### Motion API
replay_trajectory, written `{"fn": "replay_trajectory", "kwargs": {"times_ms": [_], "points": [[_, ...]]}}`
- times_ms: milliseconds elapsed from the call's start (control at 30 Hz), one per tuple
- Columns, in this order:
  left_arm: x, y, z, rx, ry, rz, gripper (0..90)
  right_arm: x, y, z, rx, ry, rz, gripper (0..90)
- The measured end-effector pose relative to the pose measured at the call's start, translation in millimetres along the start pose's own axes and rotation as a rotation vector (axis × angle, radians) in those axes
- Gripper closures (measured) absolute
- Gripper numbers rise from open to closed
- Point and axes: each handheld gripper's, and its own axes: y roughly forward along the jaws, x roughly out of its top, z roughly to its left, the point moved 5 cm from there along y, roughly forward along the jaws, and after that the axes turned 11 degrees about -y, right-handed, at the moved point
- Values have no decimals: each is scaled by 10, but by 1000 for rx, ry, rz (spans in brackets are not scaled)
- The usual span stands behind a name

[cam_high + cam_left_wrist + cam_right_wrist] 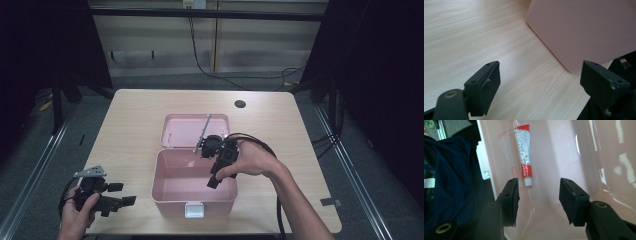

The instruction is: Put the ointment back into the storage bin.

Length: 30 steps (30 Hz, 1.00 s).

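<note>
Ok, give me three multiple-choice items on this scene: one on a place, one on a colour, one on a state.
1. Where does the tube lie?
A. inside the box
B. on the table beside the box
C. between the left gripper's jaws

2. What colour is the box?
A. blue
B. pink
C. green

3. How does the right gripper stand?
A. shut on the tube
B. shut on the box lid
C. open, with nothing between its jaws

Answers:
1 A, the right gripper view shows the tube on the box's pink inside.
2 B, its walls and lid are pink in every view.
3 C, its jaws stand apart and the tube lies beyond them.
</note>
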Motion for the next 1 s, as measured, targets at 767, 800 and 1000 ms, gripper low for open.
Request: {"fn": "replay_trajectory", "kwargs": {"times_ms": [767, 800, 1000], "points": [[-4, 0, 5, 4, 4, 6, 165, -476, -315, 120, -66, 67, -29, 498], [-4, 0, 5, 4, 4, 6, 165, -514, -330, 129, -64, 70, -23, 498], [-6, 5, 7, 5, 2, 9, 165, -712, -409, 170, -85, 109, -80, 497]]}}
